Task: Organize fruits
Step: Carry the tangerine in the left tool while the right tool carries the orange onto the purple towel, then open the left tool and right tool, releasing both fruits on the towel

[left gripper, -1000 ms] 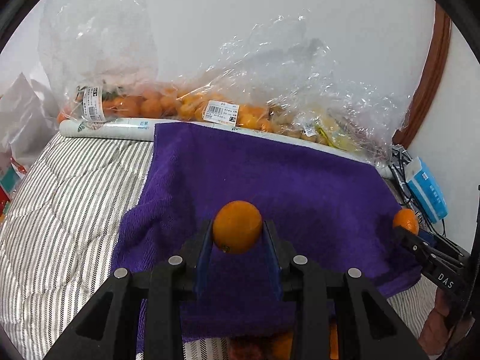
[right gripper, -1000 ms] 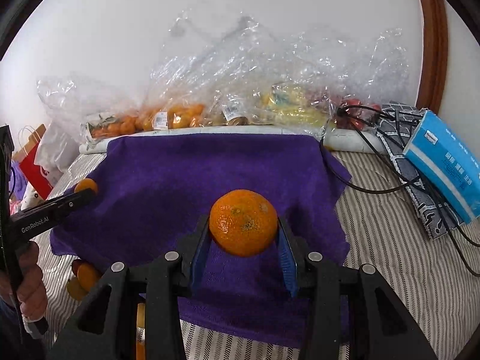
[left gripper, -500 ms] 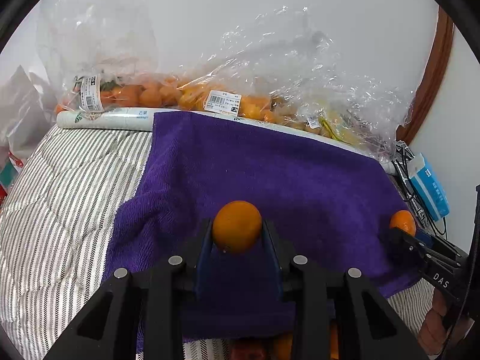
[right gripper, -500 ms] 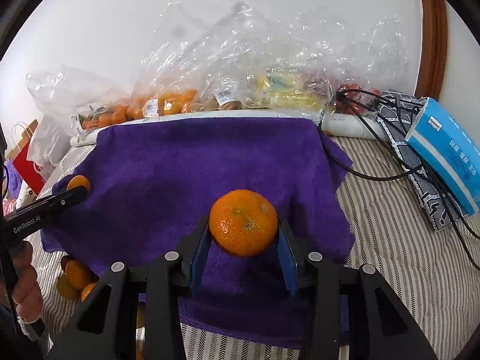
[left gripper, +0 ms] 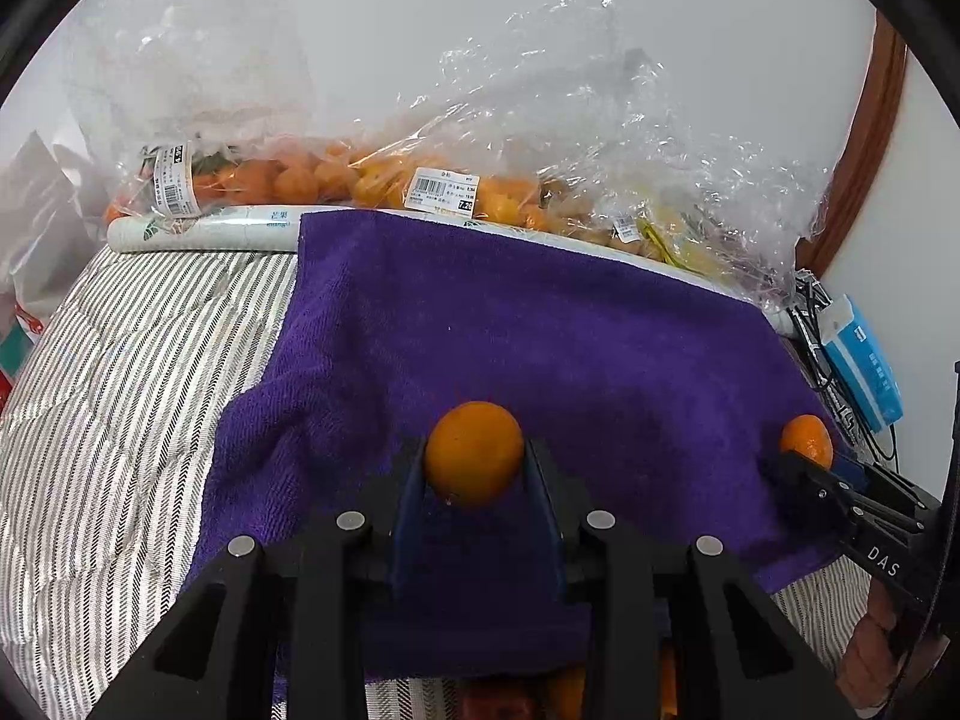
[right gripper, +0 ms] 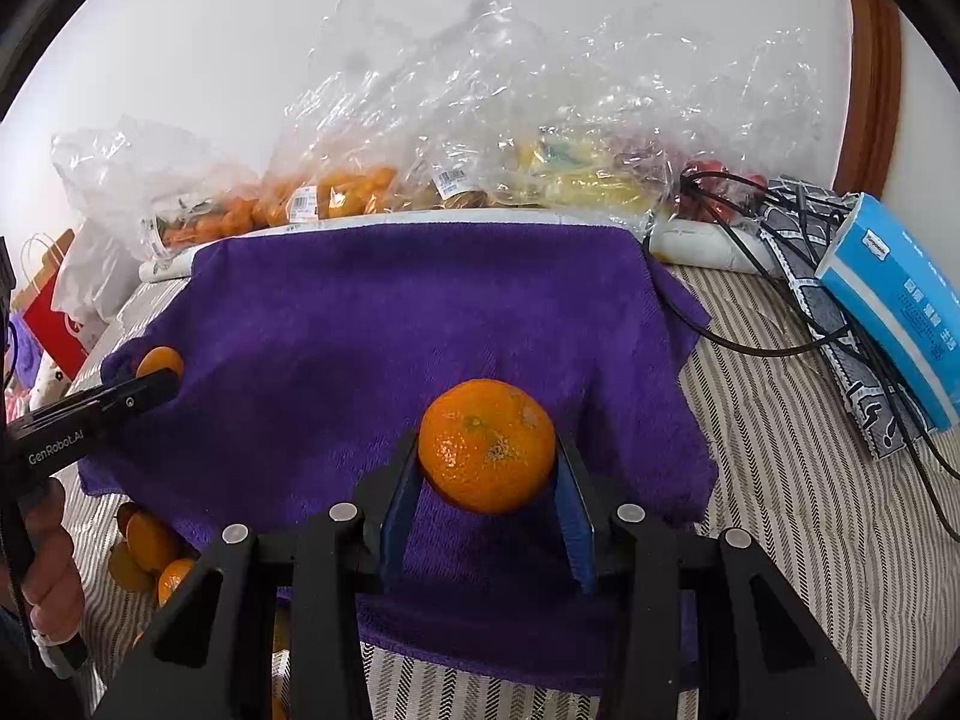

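Pinching a small orange point(left gripper: 474, 453), the left claw point(left gripper: 474, 480); right claw point(right gripper: 486, 480) pinching a mandarin point(right gripper: 486, 445).

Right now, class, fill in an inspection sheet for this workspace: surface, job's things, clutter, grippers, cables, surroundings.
Surface: purple terry towel spread over a striped grey-and-white quilt.
Job's things: a small orange mandarin and a larger orange mandarin, both held above the towel; loose mandarins by the towel's near edge.
Clutter: clear plastic bags of fruit along the wall; blue tissue pack.
Grippers: left gripper and right gripper each clamp a mandarin.
Cables: black cables across the quilt.
Surroundings: white wall, brown wooden frame.
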Action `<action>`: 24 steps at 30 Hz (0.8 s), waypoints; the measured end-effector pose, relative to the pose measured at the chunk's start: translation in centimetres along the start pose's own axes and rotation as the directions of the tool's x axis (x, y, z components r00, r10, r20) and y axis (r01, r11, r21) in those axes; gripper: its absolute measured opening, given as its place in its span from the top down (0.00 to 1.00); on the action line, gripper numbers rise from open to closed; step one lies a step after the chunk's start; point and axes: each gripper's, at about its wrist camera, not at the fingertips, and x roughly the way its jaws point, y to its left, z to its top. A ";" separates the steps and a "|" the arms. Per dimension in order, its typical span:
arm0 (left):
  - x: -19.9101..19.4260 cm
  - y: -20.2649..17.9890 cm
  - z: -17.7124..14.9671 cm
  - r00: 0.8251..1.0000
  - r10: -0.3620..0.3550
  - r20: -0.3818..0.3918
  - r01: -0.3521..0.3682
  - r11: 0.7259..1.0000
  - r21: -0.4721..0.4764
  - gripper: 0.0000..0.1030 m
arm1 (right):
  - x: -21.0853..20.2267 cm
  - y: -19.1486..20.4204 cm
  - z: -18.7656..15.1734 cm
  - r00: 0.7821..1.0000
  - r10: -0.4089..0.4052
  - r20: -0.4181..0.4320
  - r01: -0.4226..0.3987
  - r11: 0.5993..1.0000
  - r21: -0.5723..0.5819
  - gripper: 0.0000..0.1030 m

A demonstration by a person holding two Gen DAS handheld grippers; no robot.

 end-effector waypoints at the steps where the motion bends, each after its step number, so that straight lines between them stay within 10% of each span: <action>1: 0.0 0.0 0.0 1.000 -0.001 0.000 0.001 1.000 0.000 0.69 | 0.0 0.0 0.0 1.000 -0.001 -0.001 0.001 1.000 -0.002 0.58; 24: -1.1 -0.2 0.2 0.999 -0.013 0.049 0.013 1.000 0.002 0.56 | -2.1 0.0 0.5 0.995 0.001 0.098 -0.001 1.000 0.000 0.42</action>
